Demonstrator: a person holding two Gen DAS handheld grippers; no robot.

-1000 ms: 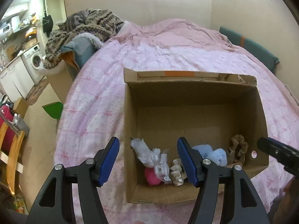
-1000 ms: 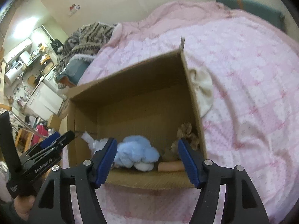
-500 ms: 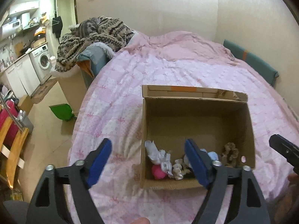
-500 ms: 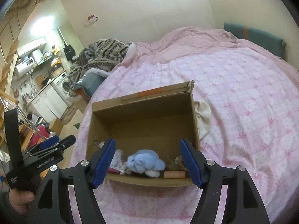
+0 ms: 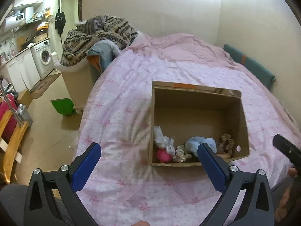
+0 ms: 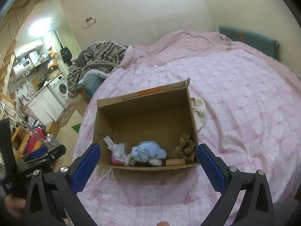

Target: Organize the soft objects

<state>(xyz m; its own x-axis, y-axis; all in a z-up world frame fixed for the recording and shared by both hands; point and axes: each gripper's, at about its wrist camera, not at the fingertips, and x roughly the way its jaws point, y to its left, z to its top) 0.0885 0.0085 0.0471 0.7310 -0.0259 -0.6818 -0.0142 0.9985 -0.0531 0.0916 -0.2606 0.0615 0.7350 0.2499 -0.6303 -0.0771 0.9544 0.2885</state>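
1. The bed (image 5: 131,98), under a pink bow-print quilt, spreads ahead of and beneath both sets of jaws.
2. The open cardboard box (image 6: 105,130) sits on the quilt, straight ahead of the right jaws and ahead-right of the left jaws.
3. The left gripper (image 5: 148,162) has its jaws spread wide, holding nothing.
4. The right gripper (image 6: 148,162) has its jaws spread wide too, empty.
5. A light-blue plush toy (image 6: 148,151) lies against the box's near wall, between the right jaws.
6. A brown scrunchie (image 6: 185,148) lies just right of it.
7. A pink ball (image 5: 163,155) lies at the box's near-left corner.
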